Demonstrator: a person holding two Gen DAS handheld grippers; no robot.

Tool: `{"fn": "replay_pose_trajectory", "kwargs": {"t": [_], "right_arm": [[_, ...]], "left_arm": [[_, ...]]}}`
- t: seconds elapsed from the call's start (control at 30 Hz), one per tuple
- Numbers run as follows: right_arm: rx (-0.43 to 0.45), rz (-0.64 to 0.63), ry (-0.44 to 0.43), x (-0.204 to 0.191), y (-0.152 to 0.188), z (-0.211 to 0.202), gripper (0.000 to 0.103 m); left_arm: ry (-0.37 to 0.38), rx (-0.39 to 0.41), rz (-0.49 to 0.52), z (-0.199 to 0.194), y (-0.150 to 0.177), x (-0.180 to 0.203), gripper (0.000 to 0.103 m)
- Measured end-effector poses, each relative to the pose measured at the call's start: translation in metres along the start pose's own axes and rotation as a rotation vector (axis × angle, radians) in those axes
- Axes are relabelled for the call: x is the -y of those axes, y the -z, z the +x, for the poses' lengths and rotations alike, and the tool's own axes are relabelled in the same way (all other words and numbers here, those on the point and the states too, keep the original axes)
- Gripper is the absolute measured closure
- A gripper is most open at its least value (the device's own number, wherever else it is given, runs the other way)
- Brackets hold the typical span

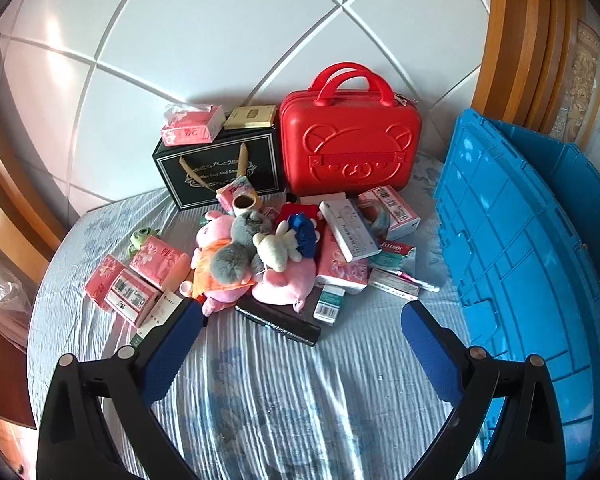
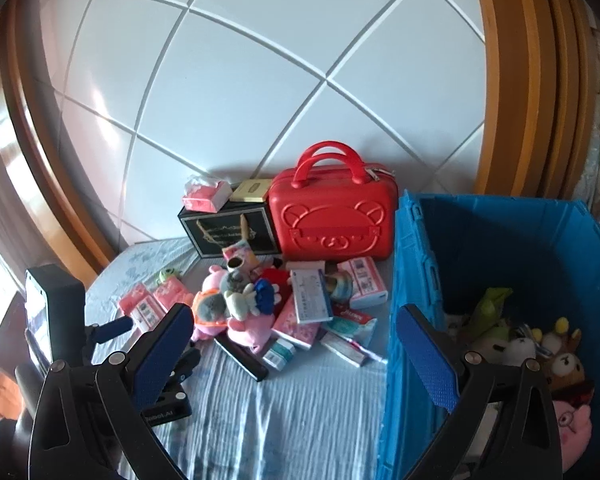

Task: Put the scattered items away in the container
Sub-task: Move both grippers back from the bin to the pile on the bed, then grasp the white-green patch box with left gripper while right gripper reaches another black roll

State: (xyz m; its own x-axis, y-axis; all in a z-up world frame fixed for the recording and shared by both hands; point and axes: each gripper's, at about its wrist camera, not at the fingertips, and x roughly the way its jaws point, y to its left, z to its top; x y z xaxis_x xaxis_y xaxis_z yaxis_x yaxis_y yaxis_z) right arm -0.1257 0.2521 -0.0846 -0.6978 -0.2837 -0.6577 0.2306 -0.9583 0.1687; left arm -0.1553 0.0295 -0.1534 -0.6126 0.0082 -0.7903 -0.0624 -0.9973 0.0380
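Left gripper [image 1: 302, 332] spread wide, jaws empty, hovering over the bed sheet [image 1: 284, 396]; right gripper [image 2: 294, 346] likewise wide and holding nothing, its right finger by the near wall of the blue container [image 2: 416, 280]; no contact with anything yet. Just beyond, at twelve o'clock: the scattered heap, black case [image 1: 278, 320] nearest, pink plush [image 1: 286, 284] and grey plush [image 1: 230, 264] behind, medicine boxes [image 1: 350, 232] toward one o'clock, pink tissue packs [image 1: 160, 258] at ten o'clock; container at three o'clock, already holding several soft toys [image 2: 520, 350]. Probably mid-task, between picks; next: reach forward, straddle one piece at the heap's near edge, close, carry right over the wall.
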Motion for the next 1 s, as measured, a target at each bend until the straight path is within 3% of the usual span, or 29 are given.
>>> {"fn": "replay_pose_trajectory", "kwargs": {"t": [0.63,1.0], "right_arm": [[-0.230,-0.061,-0.053,-0.077,0.080,0.143,0.000],[-0.365,-0.161,-0.091,-0.108,0.132,0.251,0.001]], "left_arm": [[-0.055,-0.193,-0.065,0.111,0.088,-0.145,0.004],[-0.056,-0.163,0.009,0.180,0.124,-0.218,0.004]]}}
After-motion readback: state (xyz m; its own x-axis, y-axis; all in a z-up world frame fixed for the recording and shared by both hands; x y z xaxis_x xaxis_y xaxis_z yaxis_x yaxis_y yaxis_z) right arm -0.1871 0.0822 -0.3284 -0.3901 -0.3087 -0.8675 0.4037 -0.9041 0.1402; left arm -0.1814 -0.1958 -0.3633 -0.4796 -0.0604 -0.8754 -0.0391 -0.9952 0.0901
